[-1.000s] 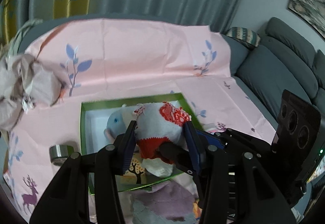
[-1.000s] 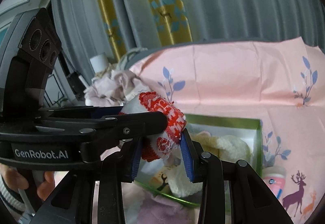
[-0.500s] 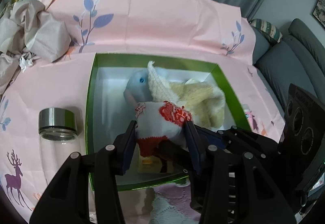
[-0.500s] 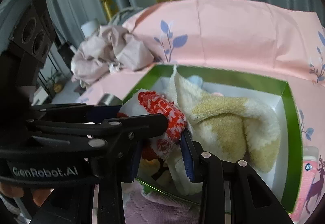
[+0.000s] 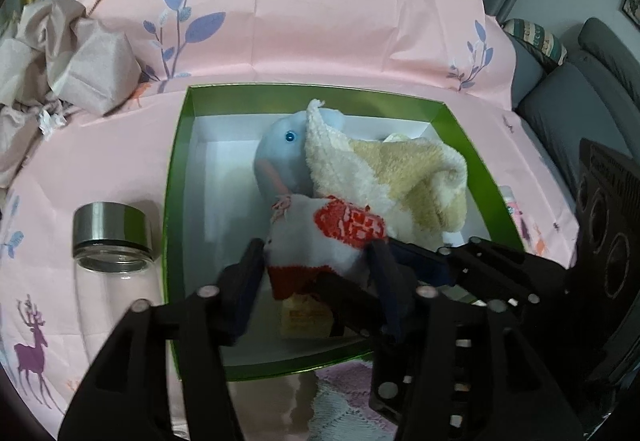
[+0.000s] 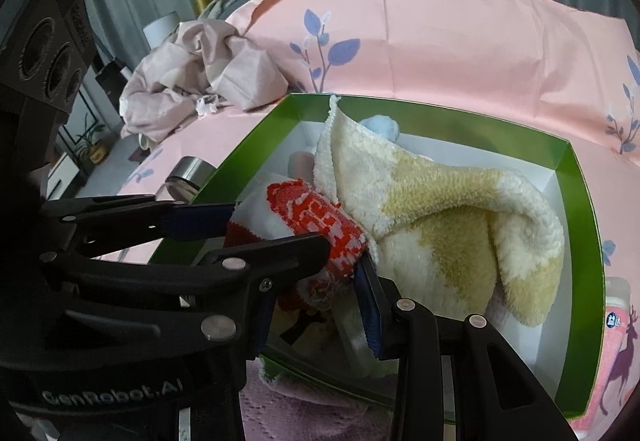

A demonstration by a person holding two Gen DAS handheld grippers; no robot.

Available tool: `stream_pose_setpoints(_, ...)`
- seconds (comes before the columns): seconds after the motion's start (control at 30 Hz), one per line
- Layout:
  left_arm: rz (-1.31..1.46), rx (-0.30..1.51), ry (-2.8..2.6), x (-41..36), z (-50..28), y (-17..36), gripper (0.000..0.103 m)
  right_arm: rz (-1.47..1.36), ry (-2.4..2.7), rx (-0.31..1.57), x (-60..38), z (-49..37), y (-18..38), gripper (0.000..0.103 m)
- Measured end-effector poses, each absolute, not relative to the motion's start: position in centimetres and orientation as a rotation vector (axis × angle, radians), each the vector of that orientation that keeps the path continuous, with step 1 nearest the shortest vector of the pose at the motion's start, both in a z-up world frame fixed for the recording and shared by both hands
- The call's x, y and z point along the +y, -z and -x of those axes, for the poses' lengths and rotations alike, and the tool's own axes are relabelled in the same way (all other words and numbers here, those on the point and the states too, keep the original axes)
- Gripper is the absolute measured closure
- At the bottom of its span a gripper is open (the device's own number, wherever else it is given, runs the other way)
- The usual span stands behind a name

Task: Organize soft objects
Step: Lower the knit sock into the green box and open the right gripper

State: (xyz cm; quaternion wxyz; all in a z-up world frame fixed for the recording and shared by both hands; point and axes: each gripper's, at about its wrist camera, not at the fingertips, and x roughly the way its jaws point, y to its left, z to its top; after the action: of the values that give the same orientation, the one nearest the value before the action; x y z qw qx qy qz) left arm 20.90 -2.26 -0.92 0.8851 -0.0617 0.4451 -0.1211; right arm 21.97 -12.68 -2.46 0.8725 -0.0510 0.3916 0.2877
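A red and white sock hangs low inside the green box, beside a cream and yellow towel and a blue plush toy. My left gripper has the sock between its fingers; its jaws are opening and the pads look just off the fabric. From the right, my right gripper is shut on the lower part of the sock. In the right wrist view the left gripper reaches in from the left, and the towel fills the box.
A glass jar with a metal lid stands left of the box on the pink patterned cloth. Crumpled beige fabric lies at the far left. A lilac knit cloth lies before the box, a pink tube to its right, a grey sofa beyond.
Both grippers came down with the sock from above the box into it, beside the towel. The left fingers now stand slightly wider apart.
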Motion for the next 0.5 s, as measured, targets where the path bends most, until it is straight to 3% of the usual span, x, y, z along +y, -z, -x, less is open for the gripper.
stream_pose_setpoints(0.1, 0.107, 0.918, 0.236, -2.3, -20.7, 0.8, 0.022, 0.104, -0.589, 0.817, -12.8, -21.8, 2.3, 0.061)
stream_pose_setpoints(0.23, 0.086, 0.904, 0.214, -2.3, -20.1, 0.4, 0.018, 0.133, -0.569, 0.801, -13.0, -21.0, 1.8, 0.056)
stream_pose_setpoints(0.37, 0.064, 0.859, 0.186, -2.3, -18.8, -0.9, 0.010, 0.145, -0.553, 0.757, -13.8, -19.3, 0.9, 0.043)
stream_pose_setpoints(0.5, 0.050, 0.828, 0.184, -2.6, -17.3, -2.2, 0.008, 0.130, -0.541, 0.716, -15.3, -16.9, -0.3, 0.042)
